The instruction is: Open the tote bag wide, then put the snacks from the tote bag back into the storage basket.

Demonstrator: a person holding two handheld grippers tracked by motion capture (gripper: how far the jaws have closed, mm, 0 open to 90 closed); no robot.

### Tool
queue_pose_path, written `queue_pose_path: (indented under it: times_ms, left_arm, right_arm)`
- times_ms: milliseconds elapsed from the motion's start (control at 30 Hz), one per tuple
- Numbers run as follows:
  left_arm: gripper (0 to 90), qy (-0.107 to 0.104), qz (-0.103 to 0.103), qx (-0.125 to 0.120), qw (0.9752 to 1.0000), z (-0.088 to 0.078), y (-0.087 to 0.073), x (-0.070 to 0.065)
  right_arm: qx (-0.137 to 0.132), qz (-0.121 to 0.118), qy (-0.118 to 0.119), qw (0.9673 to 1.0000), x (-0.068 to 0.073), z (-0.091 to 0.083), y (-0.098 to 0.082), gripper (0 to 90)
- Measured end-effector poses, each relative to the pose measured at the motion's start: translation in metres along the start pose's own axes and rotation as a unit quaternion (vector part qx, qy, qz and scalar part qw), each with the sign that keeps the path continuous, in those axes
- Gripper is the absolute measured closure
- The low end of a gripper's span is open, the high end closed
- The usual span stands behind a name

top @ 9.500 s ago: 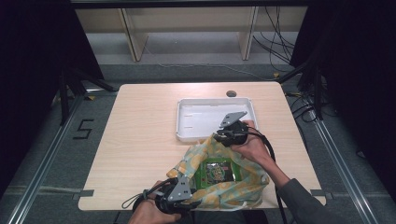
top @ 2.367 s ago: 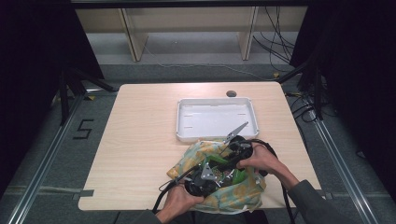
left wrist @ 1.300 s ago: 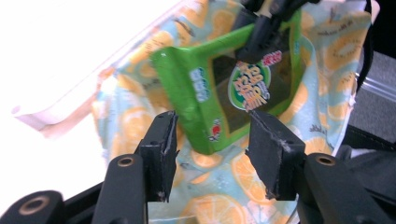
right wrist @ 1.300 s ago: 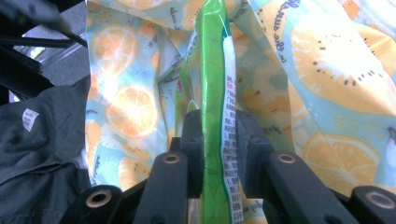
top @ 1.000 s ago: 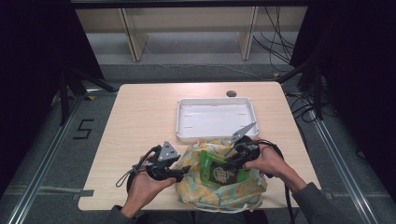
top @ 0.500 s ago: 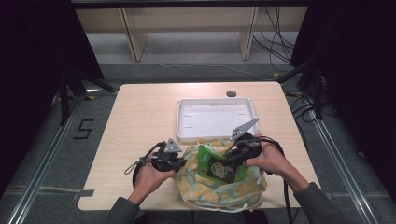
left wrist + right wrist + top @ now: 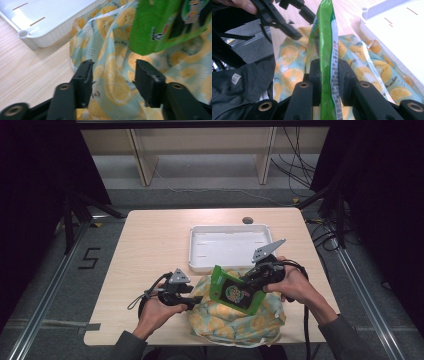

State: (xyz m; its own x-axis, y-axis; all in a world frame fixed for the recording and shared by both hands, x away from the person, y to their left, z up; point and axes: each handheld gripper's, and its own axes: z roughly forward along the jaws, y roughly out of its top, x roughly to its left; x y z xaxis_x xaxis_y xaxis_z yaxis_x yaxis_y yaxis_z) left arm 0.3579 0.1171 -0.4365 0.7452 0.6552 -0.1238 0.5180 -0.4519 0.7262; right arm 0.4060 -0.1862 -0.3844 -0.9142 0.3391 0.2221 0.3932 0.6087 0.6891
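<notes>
Clamping the green packet, the right gripper lifts it; left gripper fingers, just reopened, straddle bag cloth.

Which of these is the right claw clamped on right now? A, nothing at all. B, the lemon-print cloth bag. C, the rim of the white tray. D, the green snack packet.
D: in the right gripper view the right claw pinches the green snack packet flat between its jaws, held above the lemon-print cloth bag and short of the white tray.
</notes>
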Motion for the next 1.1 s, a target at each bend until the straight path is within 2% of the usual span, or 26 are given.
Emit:
queue_pose_path:
  times_ms: [33, 133, 167, 200, 267, 333, 367, 400, 433, 533, 567, 600, 700, 733, 767, 800, 900, 933, 967, 1100]
  left_arm:
    - [43.6, 0.006, -0.001, -0.005, 1.0, -0.005, 0.0, -0.002]
    - [38.5, 0.007, -0.003, -0.015, 0.9999, -0.013, 0.0, -0.003]
    - [36.8, 0.008, -0.008, -0.024, 0.9997, -0.023, -0.003, -0.005]
    - [35.8, 0.01, -0.006, -0.026, 0.9996, -0.028, -0.005, -0.004]
    - [34.3, 0.012, -0.01, -0.028, 0.9995, -0.031, -0.007, -0.005]
    - [32.4, 0.015, -0.024, -0.037, 0.9989, -0.039, -0.014, -0.005]
    - [31.8, 0.015, -0.024, -0.037, 0.9989, -0.039, -0.014, -0.005]
    - [30.9, 0.021, -0.021, -0.038, 0.9988, -0.044, -0.02, -0.004]
    - [30.2, 0.021, -0.021, -0.038, 0.9988, -0.044, -0.02, -0.004]
    - [27.4, 0.04, -0.024, -0.035, 0.9983, -0.047, -0.031, -0.005]
    - [27.7, 0.043, -0.021, -0.032, 0.9984, -0.048, -0.034, -0.004]
    - [27.8, 0.049, -0.03, -0.032, 0.9978, -0.048, -0.037, -0.004]
    - [27.3, 0.051, -0.026, -0.029, 0.9979, -0.051, -0.042, -0.001]
    - [27.1, 0.056, -0.032, -0.038, 0.9972, -0.052, -0.043, -0.002]
    - [26.5, 0.053, -0.031, -0.037, 0.9974, -0.053, -0.044, -0.001]
    - [26.4, 0.057, -0.034, -0.037, 0.9971, -0.055, -0.046, -0.002]
    - [26.4, 0.06, -0.04, -0.041, 0.9966, -0.058, -0.048, -0.003]
    - [26.4, 0.061, -0.031, -0.037, 0.997, -0.059, -0.049, -0.002]
    - [26.4, 0.064, -0.034, -0.042, 0.9964, -0.059, -0.051, -0.003]
    - [26.0, 0.07, -0.037, -0.037, 0.9962, -0.059, -0.056, -0.004]
  right_arm:
    - [0.001, -0.005, -0.004, 1.0, 0.0, -0.002, 0.001, 76.6]
    - [-0.005, -0.003, -0.002, 1.0, -0.001, -0.004, 0.002, 76.6]
    - [-0.01, -0.003, -0.002, 0.9999, -0.001, -0.008, 0.002, 76.6]
    - [-0.015, -0.01, -0.005, 0.9998, -0.002, -0.009, 0.003, 76.6]
    - [-0.014, -0.006, -0.003, 0.9999, -0.002, -0.011, 0.003, 76.6]
    - [-0.021, -0.003, -0.005, 0.9998, -0.003, -0.016, 0.004, 76.6]
    - [-0.024, 0.001, -0.007, 0.9997, -0.002, -0.017, 0.004, 76.6]
    - [-0.032, -0.008, -0.01, 0.9994, -0.004, -0.019, 0.004, 76.6]
    - [-0.034, 0.001, -0.01, 0.9994, -0.003, -0.02, 0.004, 76.5]
    - [-0.036, 0.006, -0.017, 0.9992, -0.005, -0.027, 0.005, 76.5]
    - [-0.044, 0.005, -0.018, 0.9989, -0.006, -0.028, 0.005, 76.6]
    - [-0.047, 0.006, -0.017, 0.9987, -0.006, -0.029, 0.006, 76.5]
    - [-0.055, 0.015, -0.02, 0.9982, -0.007, -0.035, 0.006, 76.6]
    - [-0.059, 0.006, -0.024, 0.998, -0.009, -0.037, 0.007, 76.5]
    - [-0.064, 0.007, -0.028, 0.9976, -0.01, -0.038, 0.007, 76.5]
    - [-0.063, 0.011, -0.024, 0.9977, -0.011, -0.039, 0.006, 76.6]
    - [-0.075, 0.023, -0.035, 0.9963, -0.014, -0.043, 0.005, 76.6]
    - [-0.073, 0.024, -0.035, 0.9964, -0.017, -0.045, 0.005, 76.6]
    - [-0.077, 0.028, -0.037, 0.996, -0.018, -0.046, 0.004, 76.6]
    - [-0.086, 0.037, -0.048, 0.9944, -0.027, -0.05, 0.003, 76.6]
